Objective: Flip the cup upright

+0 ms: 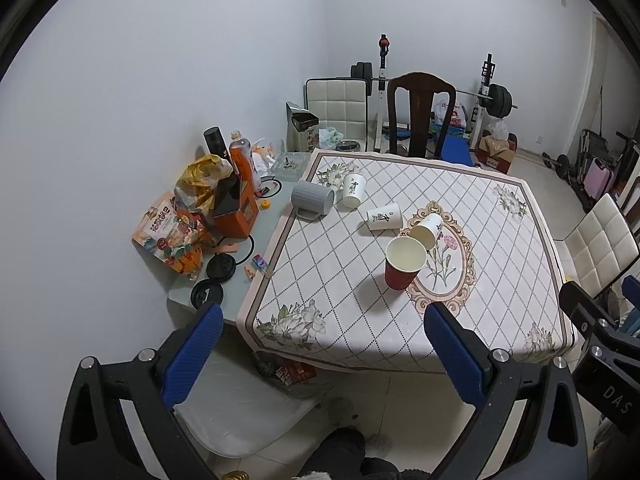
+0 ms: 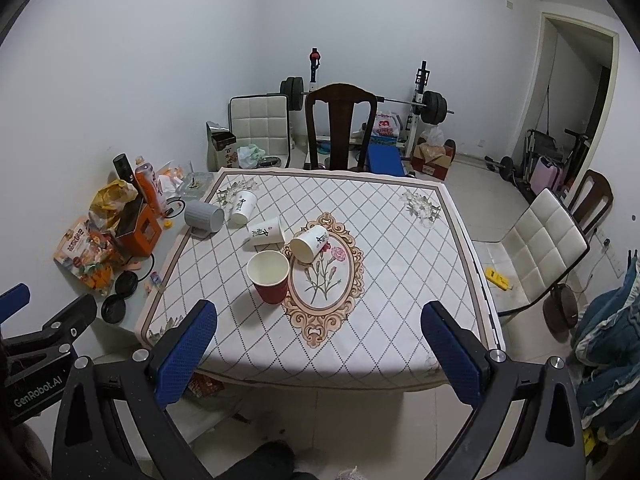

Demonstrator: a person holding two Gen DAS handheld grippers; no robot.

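A red paper cup (image 1: 404, 264) (image 2: 269, 276) stands upright on the patterned tablecloth (image 1: 500, 280) (image 2: 400, 272). Three white paper cups with black writing lie on their sides behind it: the nearest (image 1: 427, 230) (image 2: 309, 242), the middle one (image 1: 384, 217) (image 2: 265, 232), the farthest (image 1: 353, 189) (image 2: 242, 206). A grey mug (image 1: 312, 199) (image 2: 203, 218) lies on its side at the cloth's left edge. My left gripper (image 1: 324, 344) and right gripper (image 2: 320, 340) are both open and empty, held above the table's near edge.
Snack bags (image 1: 176, 236), an orange box (image 1: 236, 208), bottles (image 1: 240, 152) and black lids (image 1: 220, 266) crowd the table's left strip. A dark wooden chair (image 2: 340, 128) stands behind the table, a white chair (image 2: 540, 248) at its right. Gym equipment (image 2: 424, 104) lines the back wall.
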